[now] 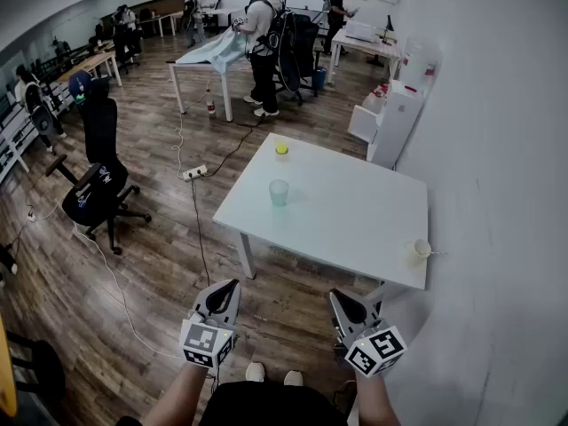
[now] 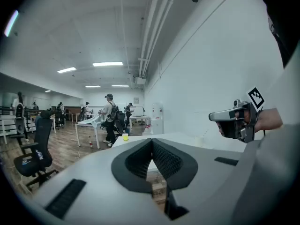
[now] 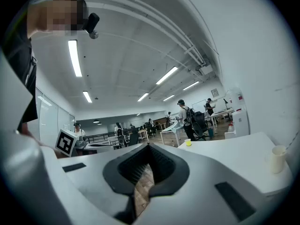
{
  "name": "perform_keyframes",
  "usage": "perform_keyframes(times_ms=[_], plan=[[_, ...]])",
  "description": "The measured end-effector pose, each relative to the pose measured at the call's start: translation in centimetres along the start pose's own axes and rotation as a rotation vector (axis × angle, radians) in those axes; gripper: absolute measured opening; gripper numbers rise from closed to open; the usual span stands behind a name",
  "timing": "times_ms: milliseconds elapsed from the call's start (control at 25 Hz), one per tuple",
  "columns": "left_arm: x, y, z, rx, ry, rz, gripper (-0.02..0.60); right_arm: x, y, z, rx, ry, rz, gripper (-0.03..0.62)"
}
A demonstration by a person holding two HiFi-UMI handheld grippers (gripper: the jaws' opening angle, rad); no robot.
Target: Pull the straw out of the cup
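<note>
A small cream cup [image 1: 422,248] with a thin straw [image 1: 437,253] stands at the near right edge of the white table [image 1: 355,211]. It also shows at the far right of the right gripper view as a cream cup [image 3: 277,158], and tiny in the left gripper view as a pale cup [image 2: 198,141]. My left gripper [image 1: 232,285] and right gripper [image 1: 336,295] hang low over the wooden floor, well short of the table. Each has its jaws closed together on nothing: left gripper [image 2: 151,141], right gripper [image 3: 148,146].
A translucent green cup [image 1: 279,192] and a yellow cup [image 1: 280,149] stand further back on the table. A white wall runs along the right. A black office chair [image 1: 99,180], floor cables and other tables with people are to the left and behind.
</note>
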State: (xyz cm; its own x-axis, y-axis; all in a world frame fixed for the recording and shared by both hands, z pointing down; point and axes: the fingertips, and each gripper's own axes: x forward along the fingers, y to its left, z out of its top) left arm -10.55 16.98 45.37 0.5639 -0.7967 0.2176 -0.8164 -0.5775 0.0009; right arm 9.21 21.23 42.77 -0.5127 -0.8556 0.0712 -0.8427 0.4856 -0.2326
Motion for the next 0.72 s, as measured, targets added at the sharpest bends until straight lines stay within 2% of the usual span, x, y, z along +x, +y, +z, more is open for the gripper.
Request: perform_keyframes(times_ms=[240,480,720], plan=[[-0.2,0.4,0.1,0.004,-0.006,0.003,0.014,0.5,0.3,-0.3,-0.001,0.007,0.001,0.020],[-0.5,2.3,-0.3,-0.003,-0.004,0.011,0.014,2.2,1.6,-0.4,-0.009,0.007,0.026,0.020],[-0.5,4.0,-0.1,0.000,-0.021,-0.003,0.014,3.4,2.5,-0.5,0.005,-0.003,0.013,0.021]])
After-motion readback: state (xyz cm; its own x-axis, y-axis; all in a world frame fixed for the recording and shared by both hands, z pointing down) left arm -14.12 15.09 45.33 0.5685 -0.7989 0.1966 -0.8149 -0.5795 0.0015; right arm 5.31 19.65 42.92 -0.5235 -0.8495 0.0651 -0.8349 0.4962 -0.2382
